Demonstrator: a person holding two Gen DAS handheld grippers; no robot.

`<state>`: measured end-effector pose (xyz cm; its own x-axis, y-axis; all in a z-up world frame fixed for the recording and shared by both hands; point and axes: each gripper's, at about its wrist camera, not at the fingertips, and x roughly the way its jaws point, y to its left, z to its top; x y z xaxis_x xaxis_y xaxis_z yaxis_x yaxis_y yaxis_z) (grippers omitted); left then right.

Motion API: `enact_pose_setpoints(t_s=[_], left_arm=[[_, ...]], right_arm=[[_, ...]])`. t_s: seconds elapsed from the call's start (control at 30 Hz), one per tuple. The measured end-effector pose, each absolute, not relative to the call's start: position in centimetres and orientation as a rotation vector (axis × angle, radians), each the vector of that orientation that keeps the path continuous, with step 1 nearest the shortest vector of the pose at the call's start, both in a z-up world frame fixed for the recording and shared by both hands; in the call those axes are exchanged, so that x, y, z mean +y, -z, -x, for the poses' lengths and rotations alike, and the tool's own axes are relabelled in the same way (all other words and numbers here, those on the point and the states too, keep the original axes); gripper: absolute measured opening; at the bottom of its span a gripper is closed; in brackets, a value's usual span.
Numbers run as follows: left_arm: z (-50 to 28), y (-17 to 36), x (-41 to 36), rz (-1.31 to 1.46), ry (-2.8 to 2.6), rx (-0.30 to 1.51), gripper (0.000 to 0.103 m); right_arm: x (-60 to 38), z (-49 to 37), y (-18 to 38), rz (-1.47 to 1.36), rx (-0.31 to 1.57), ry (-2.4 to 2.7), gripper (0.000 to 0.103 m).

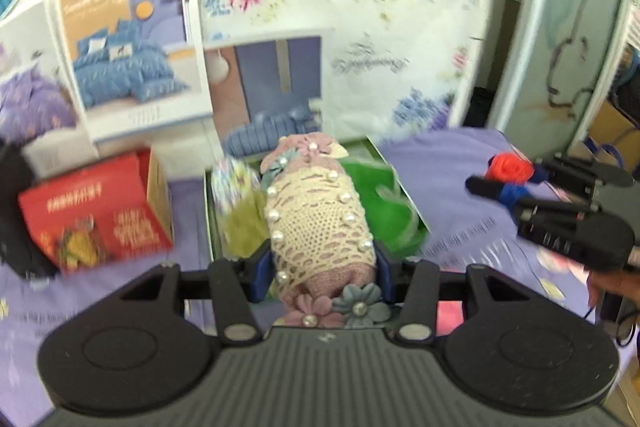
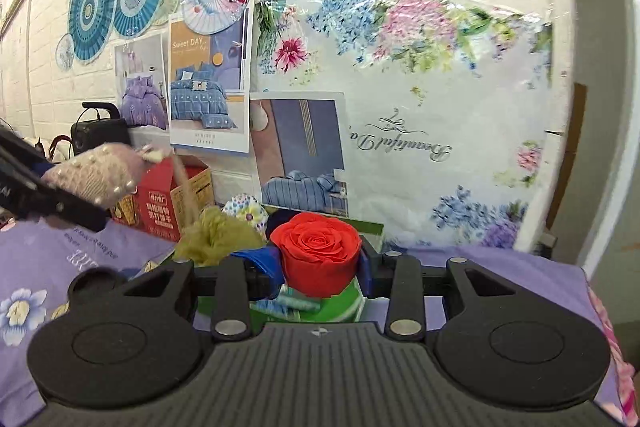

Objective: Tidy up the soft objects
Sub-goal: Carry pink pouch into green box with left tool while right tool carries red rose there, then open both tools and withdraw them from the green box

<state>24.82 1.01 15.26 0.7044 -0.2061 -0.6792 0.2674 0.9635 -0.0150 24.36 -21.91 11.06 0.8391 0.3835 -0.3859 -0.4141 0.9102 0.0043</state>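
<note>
The left tongs (image 1: 322,259) pinch the crocheted pouch (image 1: 320,223) and the right tongs (image 2: 320,267) pinch the red rose (image 2: 318,251), both above the green box (image 1: 376,187) (already crowded). Carry them level, without squeezing harder.

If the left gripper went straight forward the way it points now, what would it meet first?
Probably the green box behind the table. The left gripper, shut on the knitted hat, points down toward it. Depth is unclear, so the olive pouf inside might come first.
</note>
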Motion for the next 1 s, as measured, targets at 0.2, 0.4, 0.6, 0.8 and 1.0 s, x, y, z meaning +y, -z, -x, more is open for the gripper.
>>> enact_pose_setpoints(t_s=[0.2,0.4,0.6,0.8,1.0], left_arm=[[-34.4,-13.2,-0.1,-0.106,0.236,0.78,0.049],[-40.2,-8.7,-0.9,-0.192,0.169,0.813,0.084],[-39.4,-9.0,0.0,-0.204,0.155,0.765,0.088],[-35.9,-11.3,0.0,-0.223,0.134,0.704,0.098],[-30.2,-14.0,-0.9,-0.216,0.166,0.654,0.098]], right_arm=[[-18.6,-32.9,-9.6,0.126,0.467,-0.48,0.02],[-15.7,-38.6,-6.3,0.13,0.543,-0.514,0.027],[-15.0,-39.6,-5.5,0.178,0.541,-0.451,0.033],[-15.8,-38.1,-7.1,0.181,0.539,-0.436,0.041],[-17.4,-33.8,-9.2,0.204,0.538,-0.41,0.046]])
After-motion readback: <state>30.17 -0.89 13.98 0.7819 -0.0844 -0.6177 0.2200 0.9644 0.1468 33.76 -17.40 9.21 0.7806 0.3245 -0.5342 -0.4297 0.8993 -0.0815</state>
